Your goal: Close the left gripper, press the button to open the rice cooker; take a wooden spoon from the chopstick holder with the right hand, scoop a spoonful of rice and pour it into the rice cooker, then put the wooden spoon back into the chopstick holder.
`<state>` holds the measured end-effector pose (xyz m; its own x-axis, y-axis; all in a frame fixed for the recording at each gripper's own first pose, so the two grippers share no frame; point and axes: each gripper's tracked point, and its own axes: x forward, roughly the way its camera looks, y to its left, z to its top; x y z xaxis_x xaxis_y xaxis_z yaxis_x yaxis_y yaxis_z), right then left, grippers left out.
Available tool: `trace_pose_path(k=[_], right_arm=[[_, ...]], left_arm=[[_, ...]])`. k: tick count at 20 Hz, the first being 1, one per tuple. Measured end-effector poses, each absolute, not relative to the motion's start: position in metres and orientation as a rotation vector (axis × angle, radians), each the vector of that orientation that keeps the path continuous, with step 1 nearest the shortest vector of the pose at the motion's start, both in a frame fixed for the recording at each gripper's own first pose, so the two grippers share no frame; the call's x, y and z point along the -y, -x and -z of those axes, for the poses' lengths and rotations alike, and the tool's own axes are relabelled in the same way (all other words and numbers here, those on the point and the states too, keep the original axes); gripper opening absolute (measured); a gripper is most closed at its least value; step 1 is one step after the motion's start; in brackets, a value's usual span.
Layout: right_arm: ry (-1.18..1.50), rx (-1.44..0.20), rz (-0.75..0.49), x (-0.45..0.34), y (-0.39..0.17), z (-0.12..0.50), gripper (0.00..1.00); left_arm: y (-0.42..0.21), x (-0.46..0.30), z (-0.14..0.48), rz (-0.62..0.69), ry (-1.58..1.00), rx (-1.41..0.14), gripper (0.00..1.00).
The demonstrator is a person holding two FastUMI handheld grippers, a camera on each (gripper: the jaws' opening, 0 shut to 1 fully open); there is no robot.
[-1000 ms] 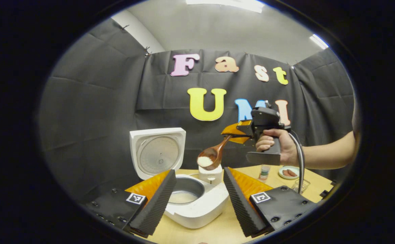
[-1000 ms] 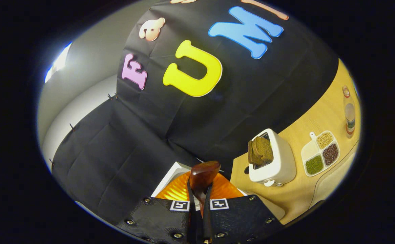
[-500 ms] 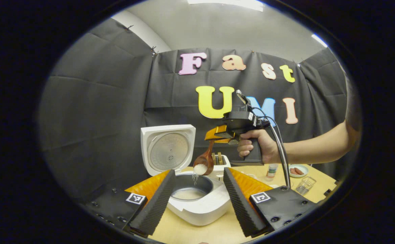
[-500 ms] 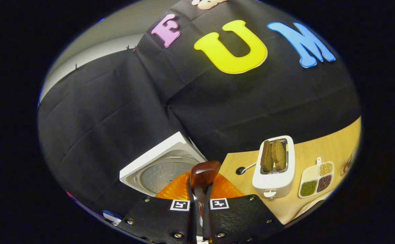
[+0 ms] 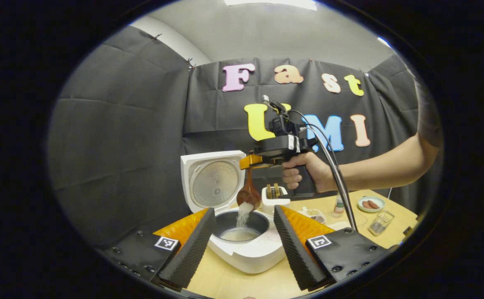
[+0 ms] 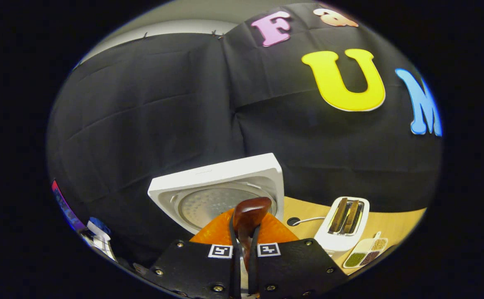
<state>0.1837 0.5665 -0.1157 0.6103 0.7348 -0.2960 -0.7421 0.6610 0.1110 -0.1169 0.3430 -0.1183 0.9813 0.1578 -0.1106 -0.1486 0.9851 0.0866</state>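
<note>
One step of the task is in hand: the pour. Going from largest thing down, the table carries the cooker near its front, lid standing open and upright behind the pot. A toaster sits just behind the cooker, with a small dish and a wire basket well off to the side.

The left gripper hangs near the cooker with its fingers spread wide and nothing between them; its button work looks finished, given the raised lid.

The right gripper, held in a hand, is above the pot and clamps the spoon by its handle. In the right gripper view both fingers press on the handle, with the bowl just beyond the right gripper. The spoon hangs tipped bowl-down, and rice falls in a thin stream from it into the pot, where a pale layer already lies.

Once the bowl runs empty, I judge the next move calls for levelling the spoon, lifting it clear of the rim, and carrying it to the holder, which I cannot pick out here, then lowering it handle-up before the fingers part.
</note>
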Motion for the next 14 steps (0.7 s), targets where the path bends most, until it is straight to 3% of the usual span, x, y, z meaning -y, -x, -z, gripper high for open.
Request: trace_pose_path(k=[7, 14], right_arm=[[0.325, -0.240, -0.985, -0.591, -0.149, 0.125, 0.07], [0.213, -0.208, -0.975, -0.584, -0.150, 0.106, 0.07]], left_arm=[[0.117, -0.346, 0.119, -0.172, -0.109, -0.112, 0.97], [0.112, -0.321, 0.111, -0.116, -0.142, -0.102, 0.97]])
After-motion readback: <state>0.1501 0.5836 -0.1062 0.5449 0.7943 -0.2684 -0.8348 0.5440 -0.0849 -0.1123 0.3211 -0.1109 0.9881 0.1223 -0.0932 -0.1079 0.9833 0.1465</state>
